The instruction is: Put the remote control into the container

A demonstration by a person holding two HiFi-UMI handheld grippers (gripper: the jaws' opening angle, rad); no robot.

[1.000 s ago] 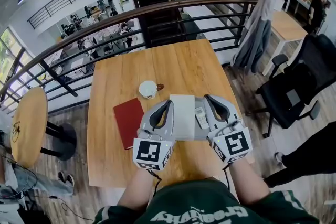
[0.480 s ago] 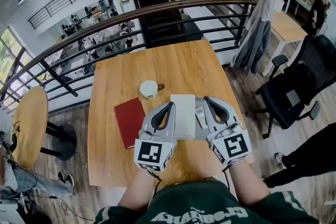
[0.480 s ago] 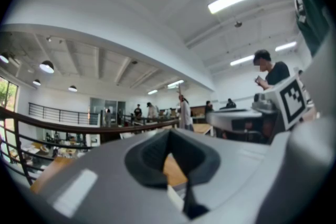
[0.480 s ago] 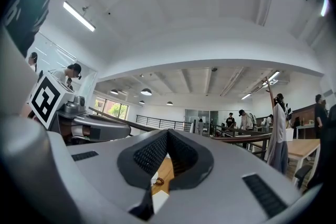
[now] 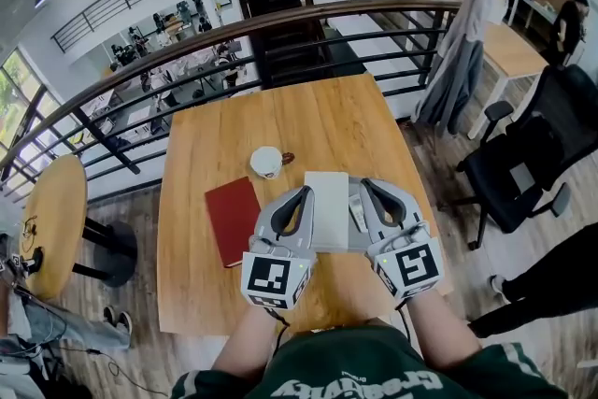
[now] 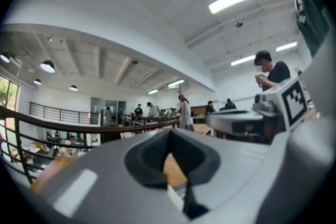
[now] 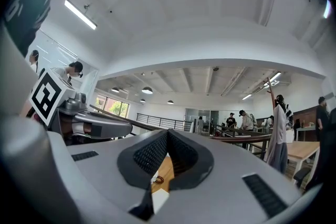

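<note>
A white rectangular container (image 5: 327,208) lies on the wooden table (image 5: 308,126) between my two grippers. The grey-white remote control (image 5: 356,206) lies flat beside the container's right edge, partly covered by the right gripper's inner jaw. My left gripper (image 5: 306,190) rests level along the container's left side, jaws closed with nothing between them (image 6: 169,134). The right gripper (image 5: 364,183) sits level just right of the remote, its jaws meeting at the tips, empty (image 7: 168,132). Neither gripper holds the remote.
A white cup (image 5: 267,162) stands on the table just beyond the container, to its left. A red book (image 5: 234,218) lies left of the left gripper. A railing (image 5: 308,23) runs past the table's far edge, and an office chair (image 5: 528,163) stands to the right.
The right gripper has crept very slightly toward the remote. The left gripper, container and remote have not moved.
</note>
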